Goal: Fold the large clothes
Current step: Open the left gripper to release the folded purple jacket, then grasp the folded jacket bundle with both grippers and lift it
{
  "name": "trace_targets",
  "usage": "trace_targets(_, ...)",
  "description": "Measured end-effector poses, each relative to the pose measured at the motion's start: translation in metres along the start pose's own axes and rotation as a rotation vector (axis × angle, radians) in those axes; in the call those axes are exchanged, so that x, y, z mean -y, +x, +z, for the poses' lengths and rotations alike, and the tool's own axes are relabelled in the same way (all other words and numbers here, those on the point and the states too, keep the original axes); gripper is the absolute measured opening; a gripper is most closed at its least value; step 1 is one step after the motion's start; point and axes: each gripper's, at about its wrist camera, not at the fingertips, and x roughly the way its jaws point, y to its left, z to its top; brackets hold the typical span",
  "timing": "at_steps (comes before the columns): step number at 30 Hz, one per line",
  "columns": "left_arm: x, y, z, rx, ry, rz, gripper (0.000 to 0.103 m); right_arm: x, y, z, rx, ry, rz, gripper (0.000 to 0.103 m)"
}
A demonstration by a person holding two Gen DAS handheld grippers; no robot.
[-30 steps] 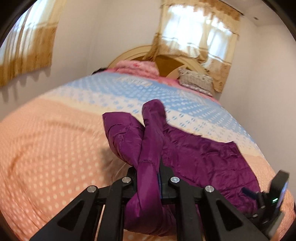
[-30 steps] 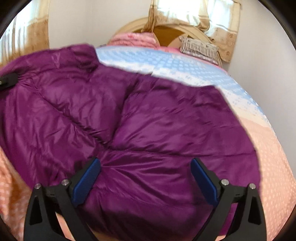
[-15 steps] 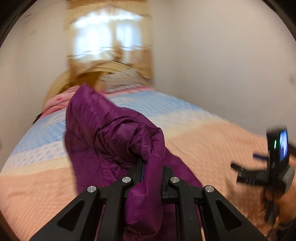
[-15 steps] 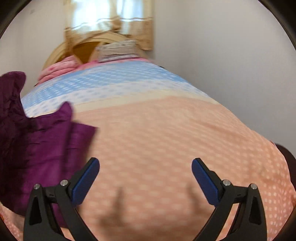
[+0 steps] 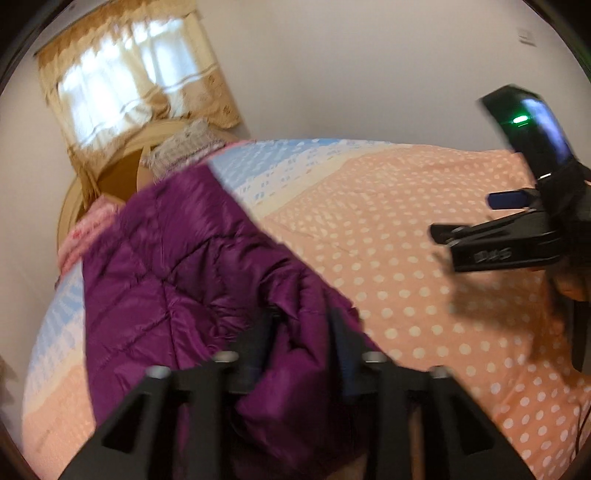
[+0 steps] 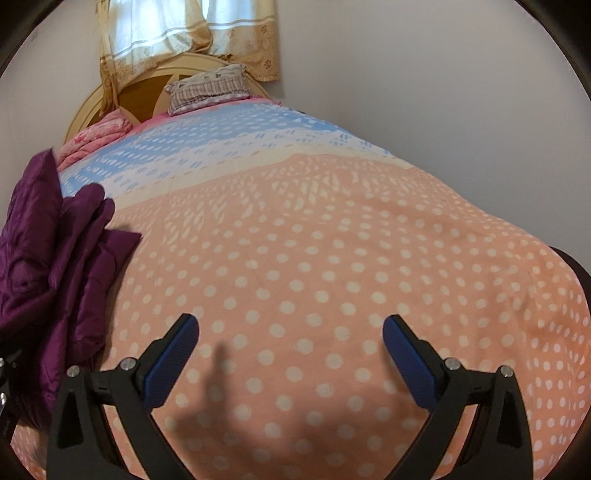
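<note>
No readable writing anywhere; the mark on the gripper body is too blurry. The shiny purple quilted puffer jacket [image 5: 192,280] lies bunched on the peach polka-dot bedspread [image 6: 332,266] near its left edge. The left gripper [image 5: 301,325] has a fold of jacket between its fingers. Right of the jacket it's bare bedspread, and the right gripper [image 6: 291,354] hovers there, wide apart, holding nothing.

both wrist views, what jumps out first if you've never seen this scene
The purple puffer jacket stands out first, bunched on the left of the bed and pinched in the left claw. Next is the polka-dot bedspread, peach up close and blue toward the headboard, filling the right wrist view under the open, empty right claw. At the far end a striped pillow sits below a curtained window.
</note>
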Motion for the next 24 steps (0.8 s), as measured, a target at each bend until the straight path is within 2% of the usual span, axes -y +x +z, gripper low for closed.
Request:
trace_targets(1, 0.002, -0.010, 0.001, 0.033, 0.008, 0.000, 0.061, -0.001, -0.001, 0.000, 0.002, -0.006, -0.003, 0.102)
trace_targets(3, 0.006, -0.035, 0.006, 0.097, 0.017, 0.007, 0.081, -0.002, -0.002, 0.003, 0.005, -0.008, -0.008, 0.102)
trace_targets(5, 0.006, -0.058, 0.010, 0.150, 0.020, -0.003, 0.089, -0.001, -0.002, 0.007, 0.010, -0.003, -0.018, 0.102)
trace_targets(7, -0.005, -0.075, 0.011, 0.175, 0.000, 0.016, 0.090, 0.000, -0.007, 0.012, 0.016, 0.010, -0.030, 0.102)
trace_targets(9, -0.030, -0.079, 0.008, 0.147, -0.044, 0.072, 0.090, -0.002, -0.014, 0.020, 0.025, 0.017, -0.027, 0.095)
trace_targets(11, -0.068, -0.072, 0.003, 0.086, -0.118, 0.160, 0.091, -0.012, -0.023, 0.032, 0.034, 0.010, -0.016, 0.078)
trace_targets(13, -0.104, -0.062, -0.005, 0.028, -0.204, 0.242, 0.090, -0.030, -0.031, 0.047, 0.043, -0.005, 0.033, 0.070)
trace_targets(15, -0.154, -0.051, -0.015, -0.028, -0.348, 0.330, 0.090, -0.053, -0.036, 0.061, 0.056, -0.032, 0.064, 0.068)
trace_targets(18, -0.210, -0.038, -0.032, -0.069, -0.536, 0.411, 0.090, -0.100, -0.047, 0.087, 0.086, -0.060, 0.105, 0.068)
trace_targets(22, -0.254, -0.029, -0.047, -0.072, -0.687, 0.453, 0.091, -0.164, -0.056, 0.117, 0.107, -0.093, 0.153, 0.068)
trace_targets(24, -0.266, -0.020, -0.048, -0.077, -0.721, 0.442, 0.091, -0.191, -0.054, 0.123, 0.112, -0.107, 0.161, 0.064)
